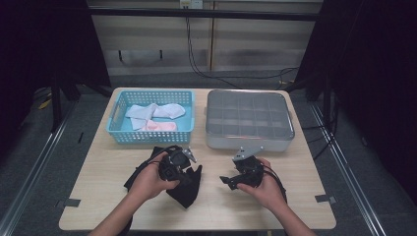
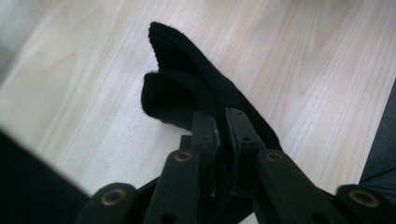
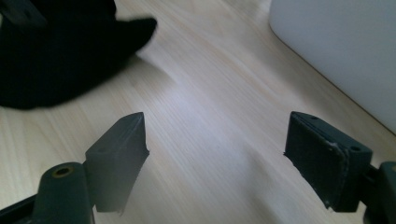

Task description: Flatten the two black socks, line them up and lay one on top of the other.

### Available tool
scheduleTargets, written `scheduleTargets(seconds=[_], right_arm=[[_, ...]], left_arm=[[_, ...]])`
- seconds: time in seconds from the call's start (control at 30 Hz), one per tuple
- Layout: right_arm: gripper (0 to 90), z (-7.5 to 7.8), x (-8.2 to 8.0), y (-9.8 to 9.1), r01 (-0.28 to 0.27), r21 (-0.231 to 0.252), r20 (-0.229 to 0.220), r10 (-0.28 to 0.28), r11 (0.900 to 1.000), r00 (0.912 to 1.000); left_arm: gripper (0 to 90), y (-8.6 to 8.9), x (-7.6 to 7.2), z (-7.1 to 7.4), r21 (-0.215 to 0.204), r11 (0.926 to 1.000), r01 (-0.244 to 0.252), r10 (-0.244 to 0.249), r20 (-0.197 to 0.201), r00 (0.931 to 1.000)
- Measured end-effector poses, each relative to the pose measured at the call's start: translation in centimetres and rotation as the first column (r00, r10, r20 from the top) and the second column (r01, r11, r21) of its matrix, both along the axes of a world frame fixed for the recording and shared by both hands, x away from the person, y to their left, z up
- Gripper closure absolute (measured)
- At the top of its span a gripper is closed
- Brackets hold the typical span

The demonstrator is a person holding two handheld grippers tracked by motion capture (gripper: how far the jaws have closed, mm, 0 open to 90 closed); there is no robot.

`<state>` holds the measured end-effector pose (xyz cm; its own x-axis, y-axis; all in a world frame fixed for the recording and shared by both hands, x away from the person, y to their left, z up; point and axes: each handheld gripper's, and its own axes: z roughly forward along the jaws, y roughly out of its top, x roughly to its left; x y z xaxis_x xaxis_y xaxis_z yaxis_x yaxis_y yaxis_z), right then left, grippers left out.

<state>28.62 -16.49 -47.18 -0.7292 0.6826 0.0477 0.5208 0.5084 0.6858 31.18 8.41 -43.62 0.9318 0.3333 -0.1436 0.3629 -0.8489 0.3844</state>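
A black sock lies crumpled on the wooden table in front of the person's left hand. My left gripper is shut on it. In the left gripper view the two jaws pinch a fold of the black sock, and its ribbed cuff sticks up past them. My right gripper is held low over the table to the right of the sock and points left toward it. In the right gripper view its jaws stand open over bare wood, with the black sock ahead at the upper left.
A blue basket at the back left holds pale blue, white and pink socks. A grey compartment box with a clear lid sits at the back right; its pale wall is close on the right gripper's right.
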Motion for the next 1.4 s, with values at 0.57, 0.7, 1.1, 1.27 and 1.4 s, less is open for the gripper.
scheduleTargets(seconds=[0.57, 0.7, 1.1, 1.27, 1.4], right_arm=[[26.6, -0.3, 1.0, 3.3, -0.073, -0.008, -0.043, 0.073, 0.9973, 0.9964], [27.2, -0.4, 1.1, 3.9, -0.089, 0.005, -0.048, 0.09, 0.996, 0.9948], [31.2, -0.7, 1.3, 5.2, -0.142, 0.033, -0.062, 0.144, 0.9893, 0.9876], [31.5, -0.5, 1.5, 5.7, -0.149, 0.054, -0.073, 0.152, 0.9874, 0.9856], [31.4, 0.2, 1.7, 6.1, -0.16, 0.079, -0.057, 0.165, 0.9839, 0.9846]], left_arm=[[61.8, 1.0, 3.8, 1.2, -0.091, 0.9726, -0.214, 0.202, -0.125, 0.9714], [65.9, -0.4, 4.7, 0.0, -0.036, 0.9755, -0.217, 0.207, -0.182, 0.9613], [89.6, -0.6, 5.0, 0.6, 0.038, 0.9861, -0.162, 0.166, -0.163, 0.9726], [89.6, -0.8, 4.7, 2.2, 0.013, 0.9923, -0.123, 0.124, -0.139, 0.9825], [89.7, -1.2, 4.3, 3.4, -0.006, 0.996, -0.089, 0.088, -0.113, 0.9896]])
